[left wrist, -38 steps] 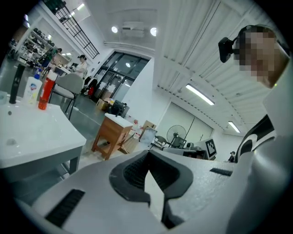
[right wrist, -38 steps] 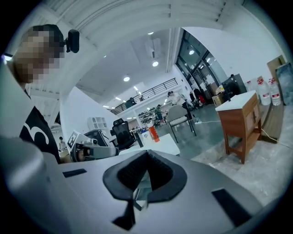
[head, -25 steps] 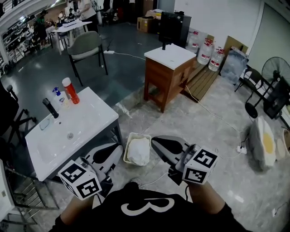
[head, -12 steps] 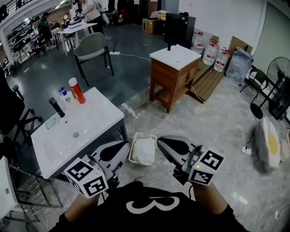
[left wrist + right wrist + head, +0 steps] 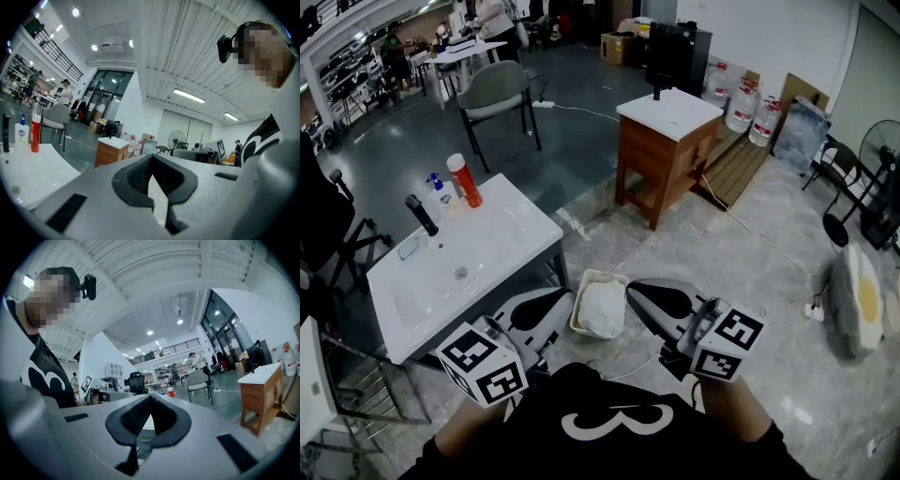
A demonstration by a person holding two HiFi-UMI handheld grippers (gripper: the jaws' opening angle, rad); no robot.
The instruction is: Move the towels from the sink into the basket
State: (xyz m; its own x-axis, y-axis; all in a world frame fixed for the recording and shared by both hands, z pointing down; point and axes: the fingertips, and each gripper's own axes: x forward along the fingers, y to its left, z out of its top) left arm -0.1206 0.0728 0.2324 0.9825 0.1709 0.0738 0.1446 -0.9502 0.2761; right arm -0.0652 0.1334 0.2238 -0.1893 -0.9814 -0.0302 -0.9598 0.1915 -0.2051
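Two grippers: the left gripper (image 5: 546, 307) and the right gripper (image 5: 649, 298) are held level close to the person's chest, off the right front corner of the sink (image 5: 502, 239), one on either side of the basket (image 5: 602, 274).
Left jaws: pressed together at the tips, with nothing pinched between them.
Right jaws: likewise pressed together and empty.
Change: over the last second the sink and the basket have slid a little rightward across the head view. Both grippers have kept their places and their closed jaws. Nothing on or beside the sink has itself been moved.
Meaning for the task: this reads as a shift of stance or gaze, not a step of work. No towel is in transit and neither gripper is reaching toward the sink.
Sink, contents: the basin is bare and white down to the drain (image 5: 461, 273), and no cloth shows in it.
Sink, back edge: a tap (image 5: 420, 214), an orange bottle (image 5: 464, 180) and a small blue bottle (image 5: 441, 190) stand at its far left side.
Basket, place: it sits upright on the floor just off the sink's right front corner, apart from both grippers.
Basket, contents: it is filled to about the rim with a white heap of cloth, taken for the towels (image 5: 602, 309). How many there are cannot be told.
Task state: with the basin empty and the heap in the basket, the move looks complete or nearly so.
Next call: a check of the basin is probably all that is left.
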